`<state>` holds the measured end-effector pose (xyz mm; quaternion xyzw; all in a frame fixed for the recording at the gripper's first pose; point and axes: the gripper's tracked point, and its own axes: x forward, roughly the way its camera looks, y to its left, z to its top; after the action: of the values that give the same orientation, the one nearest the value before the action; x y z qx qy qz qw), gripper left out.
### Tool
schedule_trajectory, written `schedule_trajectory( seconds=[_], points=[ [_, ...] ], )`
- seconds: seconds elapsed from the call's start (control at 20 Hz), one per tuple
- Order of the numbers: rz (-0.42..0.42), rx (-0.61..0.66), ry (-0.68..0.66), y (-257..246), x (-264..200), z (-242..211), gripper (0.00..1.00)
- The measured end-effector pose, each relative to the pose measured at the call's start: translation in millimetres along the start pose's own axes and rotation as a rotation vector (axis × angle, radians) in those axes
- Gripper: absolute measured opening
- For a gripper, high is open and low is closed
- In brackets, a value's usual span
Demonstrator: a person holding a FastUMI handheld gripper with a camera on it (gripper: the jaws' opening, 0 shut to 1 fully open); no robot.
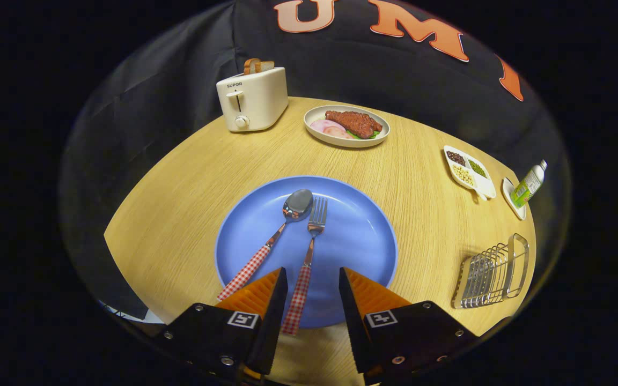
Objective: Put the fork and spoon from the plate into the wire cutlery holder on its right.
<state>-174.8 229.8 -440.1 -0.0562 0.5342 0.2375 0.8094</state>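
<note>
1. centrally, a blue plate is sitting on the wooden table, just ahead of the gripper.
2. the gripper's jaws are standing released and gripping nothing; the fingers are hovering over the plate's near rim, with a wide gap between them.
3. a fork with a red checked handle is lying on the plate, tines pointing away; its handle is running into the gap between the fingers, close to the left one, and its end is overhanging the near rim.
4. a spoon with a matching handle is lying just left of the fork, its bowl next to the tines; its handle is slanting toward the left finger, which is covering its end.
5. the wire cutlery holder is standing to the right of the plate, near the table's edge, well apart from the fingers.
6. beyond the plate, a cream toaster holding bread, an oval dish of food, a divided tray of beans and a small bottle on a saucer are sitting along the far side.
</note>
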Motion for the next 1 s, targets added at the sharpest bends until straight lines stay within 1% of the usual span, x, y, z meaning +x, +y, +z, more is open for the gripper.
schedule_trajectory(
  seconds=[0.05,0.15,0.2,0.25,0.35,0.4,0.45,0.55,0.75,0.85,1.0],
  points=[
    [0.012,0.0,0.015,4,2,-4,0.5],
    [0.018,-0.006,0.026,7,7,-8,0.39],
    [0.012,-0.008,0.035,7,9,-10,0.36],
    [0.01,-0.005,0.042,7,12,-12,0.3],
    [-0.008,0.011,0.038,1,13,-10,0.22],
    [-0.021,0.024,0.034,-3,14,-9,0.2],
    [-0.036,0.04,0.033,-8,14,-9,0.13],
    [-0.047,0.068,0.041,-13,14,-9,0.09],
    [-0.057,0.101,0.043,-20,3,-9,0.08],
    [-0.066,0.106,0.029,-22,-9,-4,0.08],
    [-0.105,0.13,-0.009,-34,-31,9,0.08]
  ],
)
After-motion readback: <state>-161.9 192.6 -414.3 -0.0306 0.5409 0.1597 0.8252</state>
